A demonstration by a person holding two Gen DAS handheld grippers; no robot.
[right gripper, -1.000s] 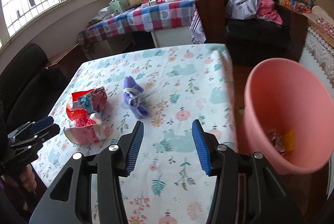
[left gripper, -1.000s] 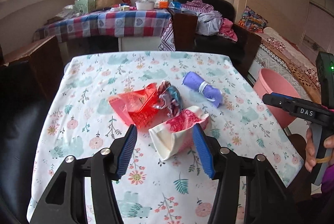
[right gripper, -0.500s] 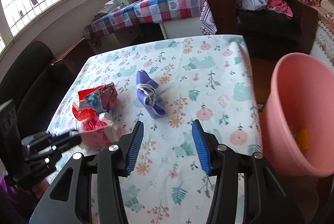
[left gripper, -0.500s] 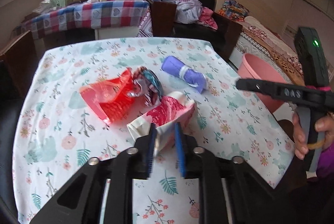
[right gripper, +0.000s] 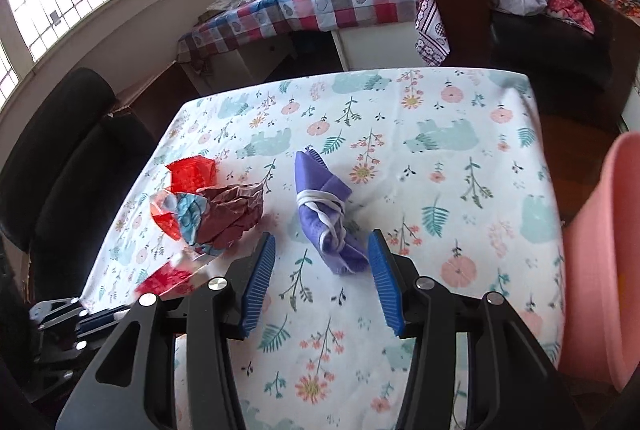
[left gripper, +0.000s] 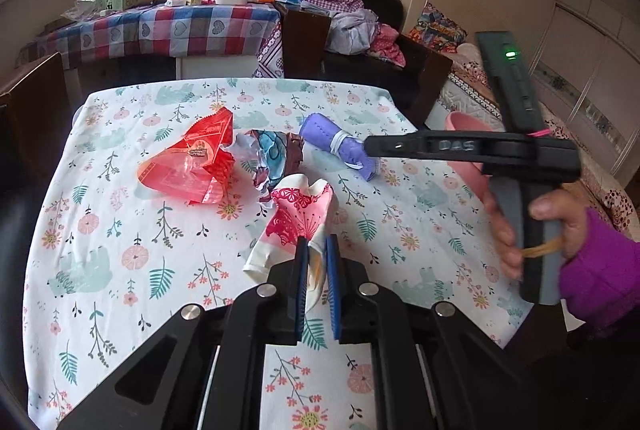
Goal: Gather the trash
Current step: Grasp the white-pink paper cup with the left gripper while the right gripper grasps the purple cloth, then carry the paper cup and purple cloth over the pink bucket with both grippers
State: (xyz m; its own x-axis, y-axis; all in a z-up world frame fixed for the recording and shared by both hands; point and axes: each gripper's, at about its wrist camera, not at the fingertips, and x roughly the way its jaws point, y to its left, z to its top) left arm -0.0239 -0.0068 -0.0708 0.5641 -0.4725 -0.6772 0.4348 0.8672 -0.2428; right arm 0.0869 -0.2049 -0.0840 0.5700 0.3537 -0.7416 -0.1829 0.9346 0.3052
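Observation:
My left gripper [left gripper: 318, 262] is shut on the near end of a white and pink flowered wrapper [left gripper: 298, 218] on the floral table. A red plastic wrapper [left gripper: 192, 161], a crumpled blue and brown wrapper [left gripper: 276, 153] and a rolled purple mask [left gripper: 340, 145] lie beyond it. My right gripper [right gripper: 322, 262] is open, its blue fingers on either side of the near end of the purple mask [right gripper: 328, 218]. The crumpled wrapper [right gripper: 224, 213] and red wrapper [right gripper: 192, 171] lie to its left.
A pink bucket [right gripper: 600, 250] stands off the table's right edge; it also shows in the left wrist view [left gripper: 466, 125]. A black chair [right gripper: 60, 157] stands at the left. A checked table [left gripper: 160, 29] with clutter and a dark sofa [left gripper: 360, 29] are behind.
My left gripper closed on the flowered wrapper. My right gripper moved forward and left over the table until its fingers bracket the purple mask.

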